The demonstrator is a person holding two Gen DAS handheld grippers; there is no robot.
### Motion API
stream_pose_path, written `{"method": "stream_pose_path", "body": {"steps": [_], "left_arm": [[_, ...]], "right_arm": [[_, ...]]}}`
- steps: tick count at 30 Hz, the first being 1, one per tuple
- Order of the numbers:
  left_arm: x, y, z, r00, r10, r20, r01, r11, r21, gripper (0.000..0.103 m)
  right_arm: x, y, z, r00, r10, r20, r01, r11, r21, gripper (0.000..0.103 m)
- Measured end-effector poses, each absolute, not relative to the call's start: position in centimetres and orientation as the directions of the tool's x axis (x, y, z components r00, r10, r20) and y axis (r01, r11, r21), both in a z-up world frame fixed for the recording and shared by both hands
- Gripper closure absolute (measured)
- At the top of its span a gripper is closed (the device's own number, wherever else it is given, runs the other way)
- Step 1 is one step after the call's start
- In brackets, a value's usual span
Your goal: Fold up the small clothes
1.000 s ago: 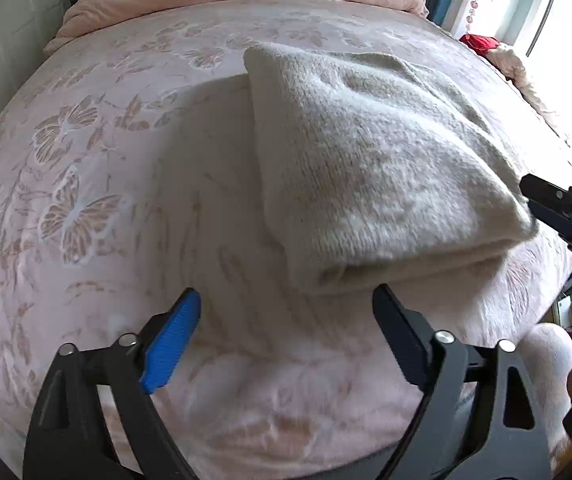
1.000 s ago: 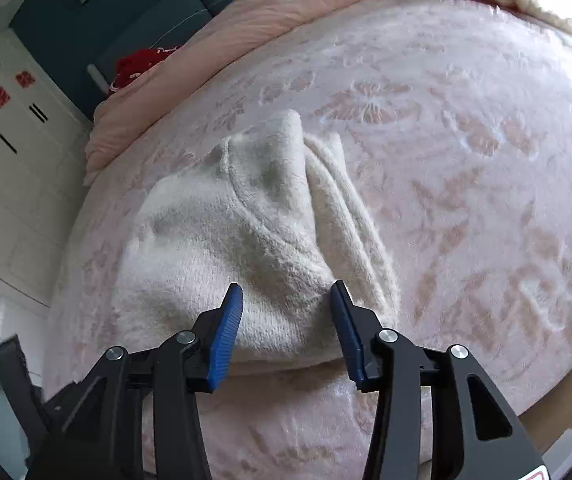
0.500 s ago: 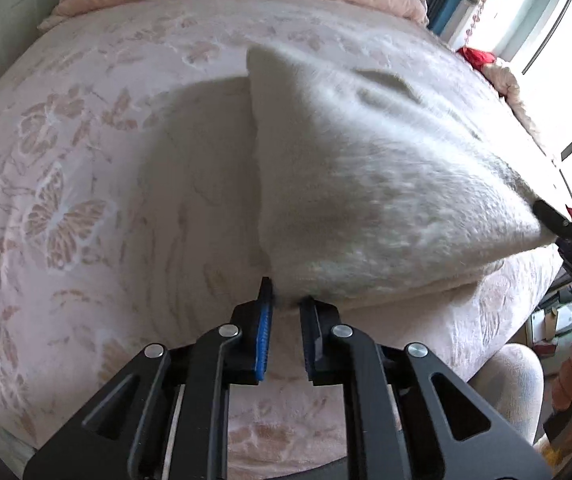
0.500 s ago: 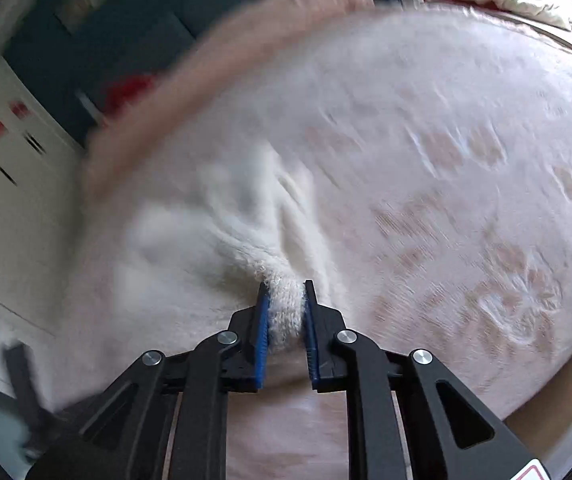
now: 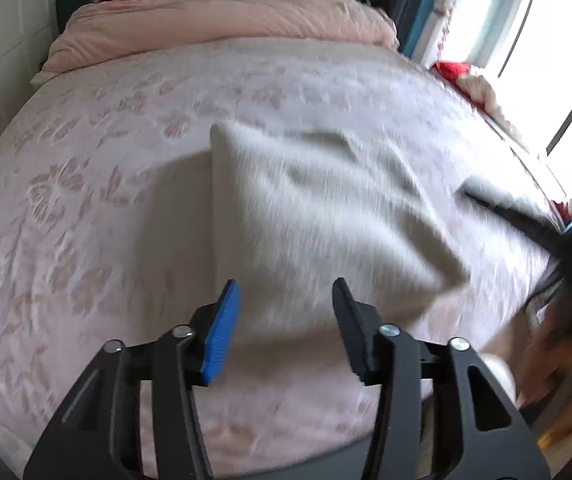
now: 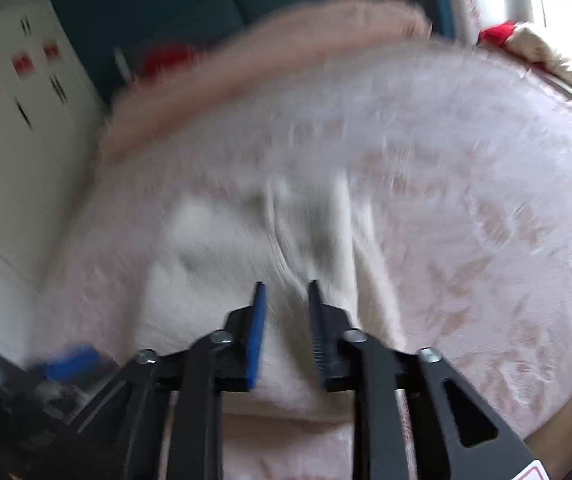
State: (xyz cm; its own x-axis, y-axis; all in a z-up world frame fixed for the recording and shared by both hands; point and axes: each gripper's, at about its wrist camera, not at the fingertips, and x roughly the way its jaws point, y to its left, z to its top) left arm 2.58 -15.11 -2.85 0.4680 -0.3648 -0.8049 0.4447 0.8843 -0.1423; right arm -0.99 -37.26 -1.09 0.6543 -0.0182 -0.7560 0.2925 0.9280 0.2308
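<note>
We find the folded garment (image 5: 317, 208) lying on the bedspread (image 5: 86, 208), near the bed's front edge. Behind it, across the far end, lies a rolled quilt (image 5: 222, 16). The left gripper (image 5: 286, 320) sits before the garment's near edge — jaws apart. The right gripper (image 6: 286, 316) sits over the garment's near edge, jaws parted.

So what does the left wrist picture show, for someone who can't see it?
A folded cream knitted garment lies on a pink flowered bedspread, just ahead of the open left claw, which holds nothing. A rolled pink duvet lies at the far end, and the picture is blurry.
</note>
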Motion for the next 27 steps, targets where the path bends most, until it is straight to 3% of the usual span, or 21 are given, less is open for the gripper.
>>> {"method": "stream_pose_path", "body": {"steps": [1, 3, 5, 10, 12, 14, 16, 18, 21, 25, 27], "left_arm": [[3.5, -15.6, -3.4, 0.464, -0.364, -0.808, 0.442, 0.885, -0.145, 0.056], [5.8, -17.1, -6.3, 0.426, -0.309, -0.85, 0.426, 0.897, -0.113, 0.056], [6.8, -17.8, -8.3, 0.421, -0.247, -0.873, 0.413, 0.909, -0.058, 0.054], [6.4, -17.6, -8.2, 0.456, -0.256, -0.853, 0.425, 0.904, -0.044, 0.049], [6.2, -17.6, -8.3, 0.463, -0.251, -0.85, 0.422, 0.906, -0.038, 0.047], [5.7, -18.0, -8.3, 0.469, -0.246, -0.849, 0.424, 0.905, -0.029, 0.046], [5.6, -18.1, -8.3, 0.468, -0.249, -0.848, 0.423, 0.906, -0.032, 0.043], [5.9, -17.8, -8.7, 0.462, -0.246, -0.852, 0.419, 0.907, -0.035, 0.042], [6.8, -16.7, -9.2, 0.419, -0.276, -0.865, 0.4, 0.911, -0.097, 0.029], [7.7, -15.0, -9.9, 0.356, -0.339, -0.871, 0.326, 0.918, -0.224, 0.026], [7.4, -15.1, -9.1, 0.36, -0.346, -0.866, 0.339, 0.914, -0.224, 0.027]], "right_arm": [[0.0, -38.0, -2.9, 0.601, -0.035, -0.798, 0.314, 0.929, 0.195, 0.101], [0.9, -38.5, -5.6, 0.561, -0.048, -0.827, 0.329, 0.929, 0.169, 0.103], [0.2, -38.4, -3.1, 0.596, -0.024, -0.802, 0.327, 0.92, 0.216, 0.102], [3.3, -36.0, 1.4, 0.67, 0.091, -0.737, 0.186, 0.94, 0.285, 0.101], [7.0, -33.8, 1.2, 0.63, 0.19, -0.753, 0.079, 0.949, 0.306, 0.101], [10.7, -32.0, -1.4, 0.544, 0.198, -0.815, 0.039, 0.965, 0.261, 0.102], [13.4, -31.7, -4.7, 0.454, 0.154, -0.878, 0.049, 0.979, 0.197, 0.103], [13.4, -32.0, -3.2, 0.484, 0.179, -0.856, 0.053, 0.971, 0.233, 0.103], [11.5, -33.0, 0.3, 0.591, 0.172, -0.788, 0.05, 0.967, 0.249, 0.103], [10.3, -38.0, -3.0, 0.5, -0.027, -0.866, 0.228, 0.968, 0.101, 0.103], [7.5, -40.4, -2.5, 0.556, 0.078, -0.828, 0.256, 0.931, 0.259, 0.103]]}}
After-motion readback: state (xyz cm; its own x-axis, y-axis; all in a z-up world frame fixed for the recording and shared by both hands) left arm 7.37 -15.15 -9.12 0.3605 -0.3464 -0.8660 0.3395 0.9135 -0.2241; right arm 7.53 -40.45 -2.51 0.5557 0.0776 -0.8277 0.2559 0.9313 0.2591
